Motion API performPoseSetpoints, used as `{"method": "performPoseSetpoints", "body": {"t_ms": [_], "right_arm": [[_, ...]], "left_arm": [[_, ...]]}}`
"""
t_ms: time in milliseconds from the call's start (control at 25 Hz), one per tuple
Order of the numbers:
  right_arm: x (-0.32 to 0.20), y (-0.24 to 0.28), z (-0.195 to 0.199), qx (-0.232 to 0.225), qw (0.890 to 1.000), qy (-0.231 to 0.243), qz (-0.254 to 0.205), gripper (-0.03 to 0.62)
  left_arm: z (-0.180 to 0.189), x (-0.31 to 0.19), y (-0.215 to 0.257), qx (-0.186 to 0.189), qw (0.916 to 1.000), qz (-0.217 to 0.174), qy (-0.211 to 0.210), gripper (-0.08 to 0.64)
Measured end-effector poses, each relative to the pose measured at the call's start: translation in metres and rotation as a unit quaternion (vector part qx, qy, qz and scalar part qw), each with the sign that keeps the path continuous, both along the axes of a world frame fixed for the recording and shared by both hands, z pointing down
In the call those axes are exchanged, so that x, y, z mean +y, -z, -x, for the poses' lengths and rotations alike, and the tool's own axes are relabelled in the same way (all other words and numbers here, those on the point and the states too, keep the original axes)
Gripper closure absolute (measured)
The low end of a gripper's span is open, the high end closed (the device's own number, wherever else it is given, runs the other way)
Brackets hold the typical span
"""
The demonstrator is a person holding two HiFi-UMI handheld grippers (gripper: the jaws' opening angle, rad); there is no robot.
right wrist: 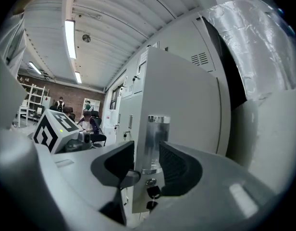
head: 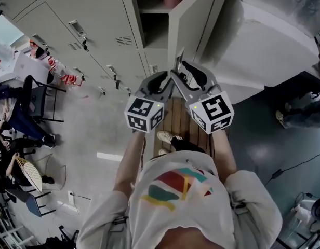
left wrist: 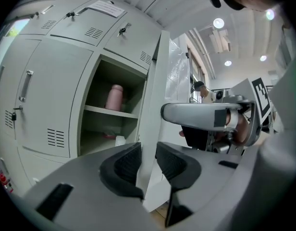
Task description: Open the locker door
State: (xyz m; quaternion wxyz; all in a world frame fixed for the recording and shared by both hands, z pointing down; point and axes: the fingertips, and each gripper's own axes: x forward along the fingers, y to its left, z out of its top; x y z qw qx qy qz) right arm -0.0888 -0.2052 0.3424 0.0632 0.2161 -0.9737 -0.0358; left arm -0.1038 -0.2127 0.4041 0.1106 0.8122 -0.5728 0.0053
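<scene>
The grey locker door (head: 194,19) stands swung out from its open compartment. My left gripper (head: 169,77) has its jaws over the door's free edge (left wrist: 155,95), which fills the gap between the pads in the left gripper view (left wrist: 148,160). My right gripper (head: 182,67) comes from the door's outer side. Its jaws (right wrist: 147,160) close round the upright metal handle (right wrist: 155,138), with keys (right wrist: 152,192) hanging below it. Inside the locker a pink bottle (left wrist: 114,97) stands on a shelf. The two grippers sit side by side, almost touching.
Shut lockers (head: 92,30) run off to the left. A big white cabinet (head: 269,45) and foil-wrapped sheeting (head: 284,4) stand close behind the open door on the right. People sit on chairs (head: 14,118) at far left. I stand on wooden slats (head: 178,118).
</scene>
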Motion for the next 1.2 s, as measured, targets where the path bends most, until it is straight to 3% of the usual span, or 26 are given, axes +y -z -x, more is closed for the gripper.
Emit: {"method": "performPoseSetpoints", "body": {"t_ms": [280, 440, 880, 1200], "right_arm": [[0.001, -0.015, -0.049, 0.01, 0.999, -0.046, 0.019, 0.44], [0.001, -0.023, -0.072, 0.008, 0.996, -0.083, 0.029, 0.449], [0.007, -0.008, -0.135, -0.041, 0.983, -0.177, 0.036, 0.462], [0.014, -0.001, -0.186, -0.046, 0.971, -0.232, 0.037, 0.463]], "left_arm": [[-0.022, 0.004, -0.001, -0.009, 0.9997, -0.002, -0.021, 0.456], [-0.042, 0.003, -0.001, -0.014, 0.9981, 0.0, -0.06, 0.456], [-0.109, -0.005, -0.002, -0.013, 0.9869, 0.005, -0.16, 0.46], [-0.162, -0.016, 0.001, -0.02, 0.9774, 0.0, -0.21, 0.472]]}}
